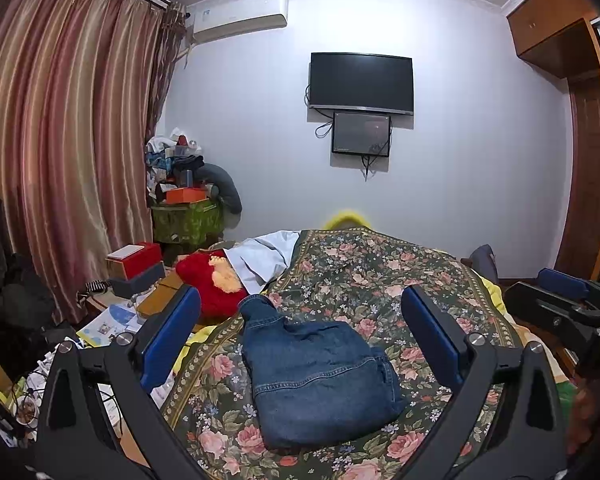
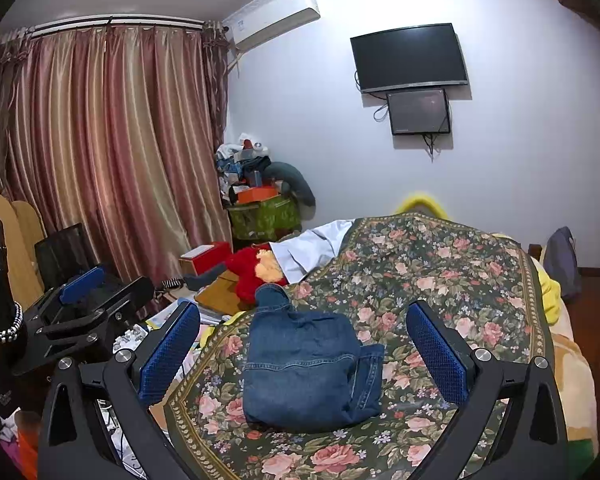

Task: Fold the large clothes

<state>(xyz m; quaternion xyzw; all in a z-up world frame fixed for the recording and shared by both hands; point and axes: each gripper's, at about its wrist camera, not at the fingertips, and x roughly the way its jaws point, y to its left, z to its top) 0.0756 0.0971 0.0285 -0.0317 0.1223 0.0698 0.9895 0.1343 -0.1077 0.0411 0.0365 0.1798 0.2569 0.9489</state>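
Observation:
A blue denim garment (image 1: 316, 376) lies folded into a compact bundle on the floral bedspread (image 1: 380, 280), with one narrow end sticking out toward the far left. It also shows in the right wrist view (image 2: 304, 368). My left gripper (image 1: 300, 336) is open and empty, held above the near side of the bundle. My right gripper (image 2: 304, 340) is open and empty too, above the same bundle. The right gripper shows at the right edge of the left wrist view (image 1: 568, 304); the left gripper shows at the left of the right wrist view (image 2: 88, 296).
A red plush toy (image 1: 216, 280) and a white cloth (image 1: 260, 260) lie at the bed's far left. A cluttered side table with red box (image 1: 136, 260) stands left of the bed. A wardrobe (image 1: 580, 160) is at the right, a TV (image 1: 360, 82) on the far wall.

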